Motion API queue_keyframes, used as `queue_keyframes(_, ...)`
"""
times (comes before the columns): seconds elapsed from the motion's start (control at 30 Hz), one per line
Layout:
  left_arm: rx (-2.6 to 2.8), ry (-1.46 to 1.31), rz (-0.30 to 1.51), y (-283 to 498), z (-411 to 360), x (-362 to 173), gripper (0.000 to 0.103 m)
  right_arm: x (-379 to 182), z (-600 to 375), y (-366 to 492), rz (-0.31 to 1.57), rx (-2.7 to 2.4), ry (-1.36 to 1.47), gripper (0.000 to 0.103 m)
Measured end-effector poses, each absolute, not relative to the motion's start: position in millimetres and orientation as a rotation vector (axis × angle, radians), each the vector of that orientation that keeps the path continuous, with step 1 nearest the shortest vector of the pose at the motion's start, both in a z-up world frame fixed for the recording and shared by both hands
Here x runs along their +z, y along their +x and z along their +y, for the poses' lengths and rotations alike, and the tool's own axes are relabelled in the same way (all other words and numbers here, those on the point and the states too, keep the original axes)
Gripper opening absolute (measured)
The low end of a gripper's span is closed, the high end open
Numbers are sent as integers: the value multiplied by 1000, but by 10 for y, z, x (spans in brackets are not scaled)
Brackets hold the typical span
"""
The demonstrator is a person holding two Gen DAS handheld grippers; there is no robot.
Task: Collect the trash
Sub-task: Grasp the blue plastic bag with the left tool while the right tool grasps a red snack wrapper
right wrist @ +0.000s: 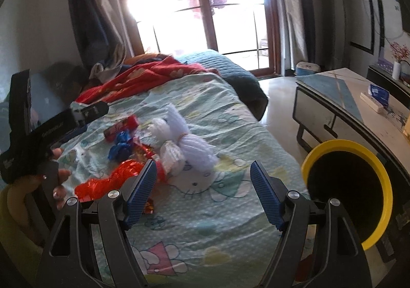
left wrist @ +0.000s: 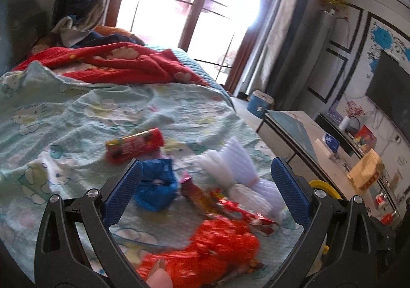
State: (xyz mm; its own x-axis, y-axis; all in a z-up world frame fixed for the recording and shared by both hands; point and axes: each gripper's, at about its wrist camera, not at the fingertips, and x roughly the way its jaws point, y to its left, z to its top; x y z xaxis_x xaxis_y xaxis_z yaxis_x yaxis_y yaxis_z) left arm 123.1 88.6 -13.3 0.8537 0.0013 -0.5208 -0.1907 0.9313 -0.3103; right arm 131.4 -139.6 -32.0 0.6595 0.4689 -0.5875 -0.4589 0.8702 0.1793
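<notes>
Red foil wrappers (left wrist: 205, 254), a crumpled blue wrapper (left wrist: 156, 185), a red snack tube (left wrist: 134, 145) and a white yarn bundle (left wrist: 238, 167) lay clustered on the pale green cartoon bedspread (left wrist: 64, 118). Over them hovered the left gripper (left wrist: 206, 180), its jaws spread wide with nothing between them. Beside the heap, the right gripper (right wrist: 203, 182) was likewise splayed and empty. A yellow-rimmed bin (right wrist: 384, 185) stood just off the bed's edge, near a low cabinet (right wrist: 333, 113).
</notes>
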Motion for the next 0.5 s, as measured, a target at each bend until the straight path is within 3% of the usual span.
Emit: queue_keyframes(0.5,168,-422,605,1269,1292,-380,92,-656,-884,1441,752,613,-105,40)
